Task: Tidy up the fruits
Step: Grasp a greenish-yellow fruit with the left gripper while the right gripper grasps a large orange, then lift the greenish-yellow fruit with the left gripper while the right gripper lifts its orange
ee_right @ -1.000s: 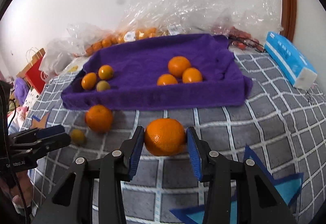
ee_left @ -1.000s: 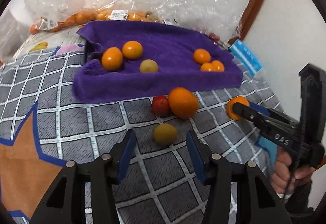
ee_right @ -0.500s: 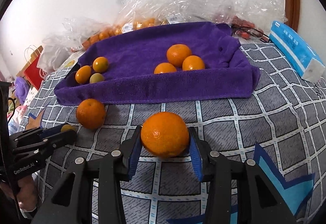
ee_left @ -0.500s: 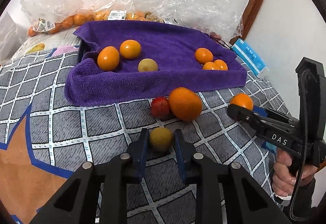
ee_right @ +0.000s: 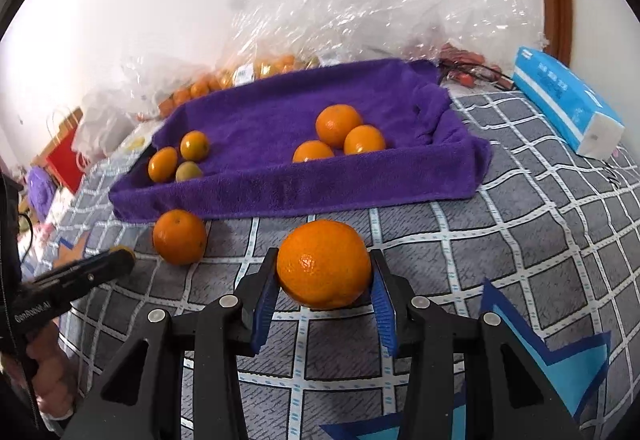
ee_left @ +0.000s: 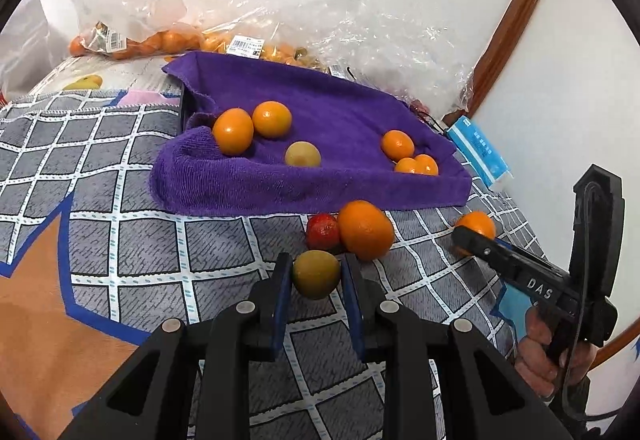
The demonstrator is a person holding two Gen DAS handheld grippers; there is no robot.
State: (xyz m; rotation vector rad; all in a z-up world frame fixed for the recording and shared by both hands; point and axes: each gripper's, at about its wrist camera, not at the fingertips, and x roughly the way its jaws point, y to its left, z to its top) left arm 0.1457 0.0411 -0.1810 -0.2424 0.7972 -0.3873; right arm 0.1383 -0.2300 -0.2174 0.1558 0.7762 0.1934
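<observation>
Before the tray (ee_left: pixel 224 188), my left gripper (ee_left: pixel 316 276) had just closed on the yellow fruit (ee_left: pixel 316 274); the right gripper (ee_right: pixel 325 282) held its orange (ee_right: pixel 324 264), so both awaited placing.

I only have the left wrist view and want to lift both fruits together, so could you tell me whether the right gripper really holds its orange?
Observer: Yes, the right gripper is shut on the orange, clamping it from both sides.
Operator: Thank you. Is any fruit loose to its right?
Observer: None; there the blanket shows only a blue star patch.
</observation>
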